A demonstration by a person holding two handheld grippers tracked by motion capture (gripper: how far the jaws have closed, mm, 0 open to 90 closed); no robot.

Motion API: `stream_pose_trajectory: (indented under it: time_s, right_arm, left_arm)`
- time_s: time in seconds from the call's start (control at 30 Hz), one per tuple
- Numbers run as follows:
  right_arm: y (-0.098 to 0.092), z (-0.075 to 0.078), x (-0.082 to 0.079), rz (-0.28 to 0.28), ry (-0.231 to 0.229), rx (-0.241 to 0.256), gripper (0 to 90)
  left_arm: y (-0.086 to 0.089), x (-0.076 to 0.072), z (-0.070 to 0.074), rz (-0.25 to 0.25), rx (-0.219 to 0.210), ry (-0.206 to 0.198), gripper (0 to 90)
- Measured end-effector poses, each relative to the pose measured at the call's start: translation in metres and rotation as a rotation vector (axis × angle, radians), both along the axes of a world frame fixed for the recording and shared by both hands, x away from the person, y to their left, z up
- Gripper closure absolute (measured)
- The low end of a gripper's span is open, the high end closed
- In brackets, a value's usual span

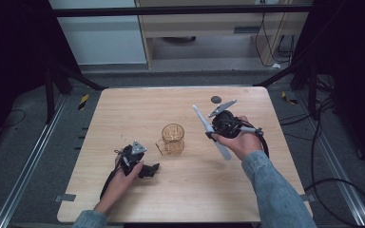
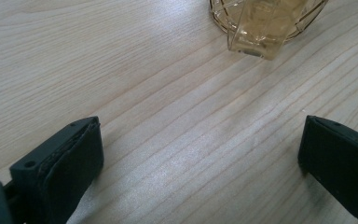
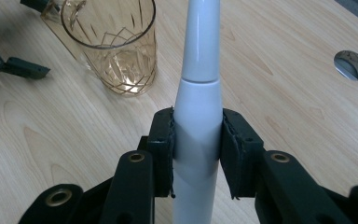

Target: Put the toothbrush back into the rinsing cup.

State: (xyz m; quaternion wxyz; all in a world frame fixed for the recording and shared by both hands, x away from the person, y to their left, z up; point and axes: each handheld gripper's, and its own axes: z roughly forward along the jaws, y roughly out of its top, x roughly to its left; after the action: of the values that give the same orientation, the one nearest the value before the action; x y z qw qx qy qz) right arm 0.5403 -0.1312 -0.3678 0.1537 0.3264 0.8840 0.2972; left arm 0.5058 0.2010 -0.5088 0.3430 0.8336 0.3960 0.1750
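An amber cut-glass mug (image 1: 173,138) stands upright near the middle of the wooden table (image 1: 138,109). My right gripper (image 1: 212,131), to the right of the mug, is shut on a long white tapered handle (image 1: 221,145) that slants up and away to the left. In the right gripper view the jaws (image 3: 198,140) clamp the white handle (image 3: 199,70) around its thick part, and the mug (image 3: 112,42) stands ahead at the left. My left gripper (image 1: 152,169) rests low on the table in front of the mug, open, with bare wood between its pads (image 2: 70,163); the mug (image 2: 265,23) is just beyond.
A round metal grommet (image 1: 216,99) sits in the table near the far edge, also the grommet (image 3: 351,64) ahead right of the handle. Cables trail from both grippers. Dark stands and floor cables surround the table.
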Motion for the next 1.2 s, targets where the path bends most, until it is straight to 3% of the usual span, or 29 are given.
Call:
stream_pose_trajectory:
  time_s: [0.67,1.2]
  right_arm:
    - [0.018,0.014,-0.007,0.005,-0.099,0.067,67.0]
    - [0.030,0.025,-0.005,-0.001,-0.147,0.122,67.0]
  left_arm:
    - [0.000,0.000,0.000,-0.001,0.001,0.000,0.0]
    - [0.000,0.000,0.000,0.002,-0.002,-0.001,0.0]
